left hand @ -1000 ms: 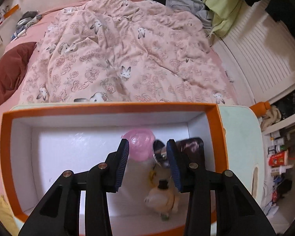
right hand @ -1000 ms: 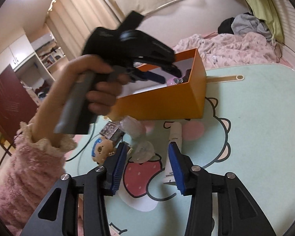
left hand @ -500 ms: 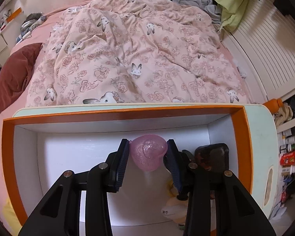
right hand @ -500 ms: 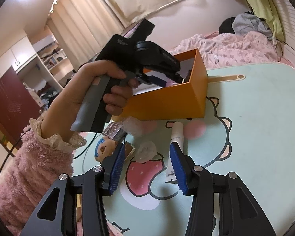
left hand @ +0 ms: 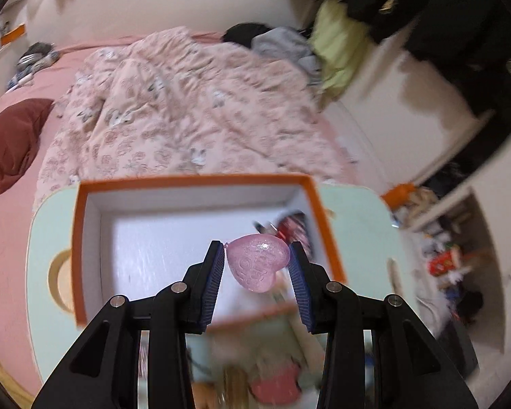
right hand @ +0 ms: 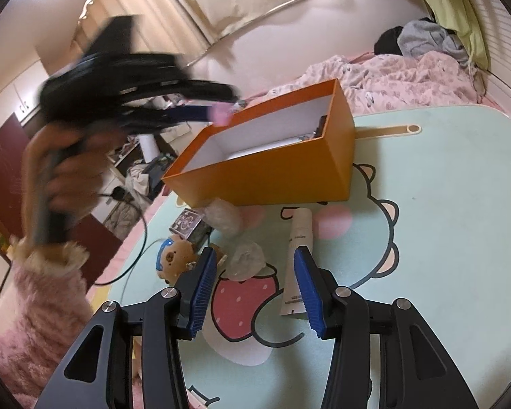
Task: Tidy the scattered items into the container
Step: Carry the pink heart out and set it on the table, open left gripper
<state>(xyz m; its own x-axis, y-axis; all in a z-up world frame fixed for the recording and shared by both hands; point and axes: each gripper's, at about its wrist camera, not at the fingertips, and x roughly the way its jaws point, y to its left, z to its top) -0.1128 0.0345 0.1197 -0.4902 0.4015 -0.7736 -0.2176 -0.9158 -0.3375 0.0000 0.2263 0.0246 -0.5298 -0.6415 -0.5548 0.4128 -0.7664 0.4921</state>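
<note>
My left gripper (left hand: 257, 255) is shut on a pink glittery heart (left hand: 258, 260) and holds it in the air over the near side of the orange box (left hand: 194, 181), which has a white inside and dark items in its right end. In the right wrist view the left gripper (right hand: 218, 112) is above the box's left end (right hand: 265, 177), blurred by motion. My right gripper (right hand: 255, 266) is open and empty, low over the table. Ahead of it lie a white tube (right hand: 298, 255), a clear crumpled wrapper (right hand: 247, 260) and a small bear toy (right hand: 175, 255).
The table (right hand: 443, 204) is mint green with a cartoon print. A card pack (right hand: 190, 226) and another clear wrapper (right hand: 223, 216) lie by the box's near wall. A black cable (right hand: 136, 255) runs off the left edge. A bed with a pink quilt (left hand: 187, 109) is behind.
My left gripper has lifted and drawn back from deep inside the box to above its near rim, still shut on the pink heart. The right gripper has stayed almost still.
</note>
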